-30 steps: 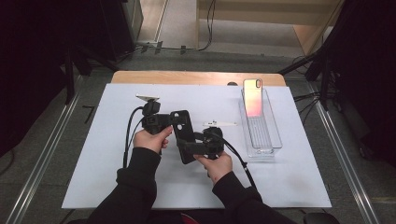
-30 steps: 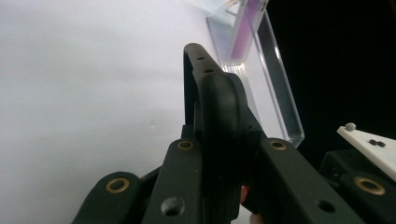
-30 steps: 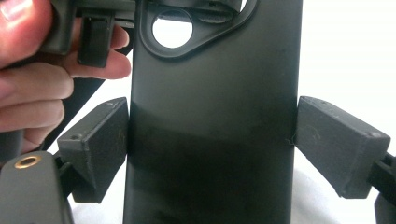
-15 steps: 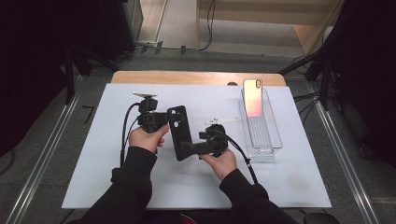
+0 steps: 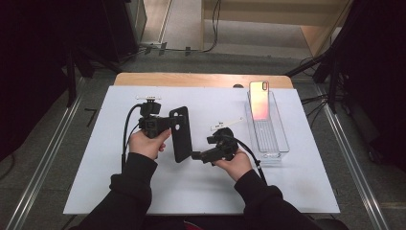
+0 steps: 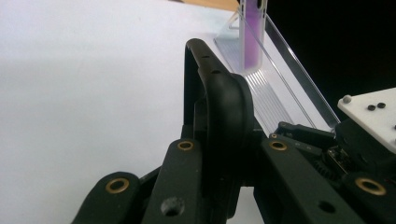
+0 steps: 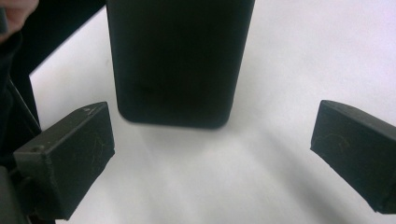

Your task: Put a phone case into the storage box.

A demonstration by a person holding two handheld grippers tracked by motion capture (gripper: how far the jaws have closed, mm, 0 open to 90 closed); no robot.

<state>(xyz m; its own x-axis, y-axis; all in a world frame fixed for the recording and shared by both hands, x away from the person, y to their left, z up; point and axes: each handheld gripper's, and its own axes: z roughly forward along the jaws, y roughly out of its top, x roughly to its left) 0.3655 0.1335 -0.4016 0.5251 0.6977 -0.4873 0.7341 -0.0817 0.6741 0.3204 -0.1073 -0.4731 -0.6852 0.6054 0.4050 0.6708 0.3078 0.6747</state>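
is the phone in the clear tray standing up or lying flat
Standing up. The phone leans upright against the far end of the clear tray, its pinkish face toward the camera; the left gripper view shows it on end too.

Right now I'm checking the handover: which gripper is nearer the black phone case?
Left. The left gripper is clamped on the phone case; the right gripper sits open just off its lower end.

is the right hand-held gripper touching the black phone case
Apart. In the right gripper view the right hand-held gripper has its jaws spread wide, and bare white table shows between each of them and the rounded end of the black phone case.
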